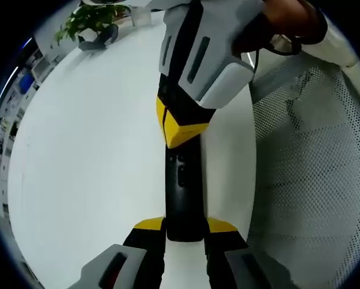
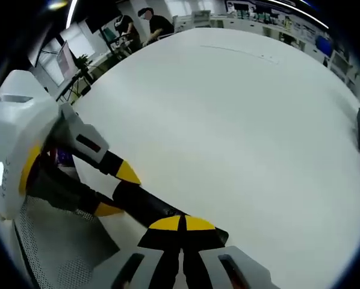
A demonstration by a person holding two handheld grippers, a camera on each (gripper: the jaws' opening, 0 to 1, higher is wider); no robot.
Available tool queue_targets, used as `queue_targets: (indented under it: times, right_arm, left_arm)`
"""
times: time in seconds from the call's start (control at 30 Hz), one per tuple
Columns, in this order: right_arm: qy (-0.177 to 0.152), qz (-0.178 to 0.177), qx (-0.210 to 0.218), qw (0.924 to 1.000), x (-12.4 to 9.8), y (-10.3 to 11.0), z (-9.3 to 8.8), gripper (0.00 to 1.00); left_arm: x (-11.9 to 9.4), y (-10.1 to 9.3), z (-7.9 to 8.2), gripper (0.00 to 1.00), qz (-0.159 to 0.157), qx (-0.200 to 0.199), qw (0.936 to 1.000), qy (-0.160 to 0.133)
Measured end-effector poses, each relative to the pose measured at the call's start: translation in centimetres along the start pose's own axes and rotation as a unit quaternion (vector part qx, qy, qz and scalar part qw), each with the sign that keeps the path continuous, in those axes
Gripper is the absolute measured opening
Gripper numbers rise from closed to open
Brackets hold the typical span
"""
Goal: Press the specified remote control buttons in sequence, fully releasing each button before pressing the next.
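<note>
Our left gripper [image 1: 184,232] rose from the bottom of the left gripper view with its yellow-tipped jaws closed against the two sides of the black remote control [image 1: 183,192], gripping its near end. The remote ran straight up the middle of that frame, lying over the white table [image 1: 90,156]. At its far end, just above centre, we saw the right gripper [image 1: 179,127] coming down from the top of the frame, its yellow tips drawn together and meeting the remote's upper face; whether they pressed a button we could not tell. A hand [image 1: 288,18] held that gripper's white body at the upper right. To the right of the remote stood a white mesh chair back [image 1: 312,168]. A green potted plant [image 1: 90,18] sat at the upper left, at the far table edge.

In the right gripper view, the right gripper [image 2: 181,226] showed at bottom centre, jaws closed tip to tip on the dark remote control [image 2: 150,208], which slanted toward the lower left. The left gripper [image 2: 117,189] entered from the left, its yellow tips on either side of the remote. The table [image 2: 240,120] spread across the rest of the frame, and seated people [image 2: 147,24] were visible at the top left.
</note>
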State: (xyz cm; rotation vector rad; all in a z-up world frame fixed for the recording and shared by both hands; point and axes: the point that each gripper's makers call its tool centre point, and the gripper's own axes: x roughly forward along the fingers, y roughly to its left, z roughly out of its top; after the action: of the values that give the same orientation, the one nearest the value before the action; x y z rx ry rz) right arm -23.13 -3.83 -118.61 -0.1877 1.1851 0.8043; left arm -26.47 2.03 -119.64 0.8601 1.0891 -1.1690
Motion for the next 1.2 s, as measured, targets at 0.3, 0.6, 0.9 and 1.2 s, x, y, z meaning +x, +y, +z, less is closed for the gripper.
queue_targets:
  times: [0.3, 0.6, 0.9, 1.2]
  right_arm:
    - [-0.018, -0.006, -0.039, 0.999, 0.0, 0.4, 0.0, 0.0]
    - [-0.025, 0.001, -0.042, 0.9988, -0.2, 0.5, 0.2, 0.0]
    - [-0.025, 0.022, -0.037, 0.9988, -0.4, 1.3, -0.1, 0.0]
    - [-0.02, 0.02, -0.033, 0.999, -0.4, 1.3, -0.5, 0.0]
  left_arm:
    - [0.0, 0.0, 0.0, 0.23, -0.002, -0.002, 1.0, -0.004]
    - [0.0, 0.0, 0.0, 0.23, 0.001, -0.004, 1.0, -0.008]
    - [-0.1, -0.1, -0.1, 0.23, 0.001, -0.004, 0.9999, -0.009]
    - [-0.1, -0.1, -0.1, 0.23, 0.001, -0.003, 0.9999, -0.012]
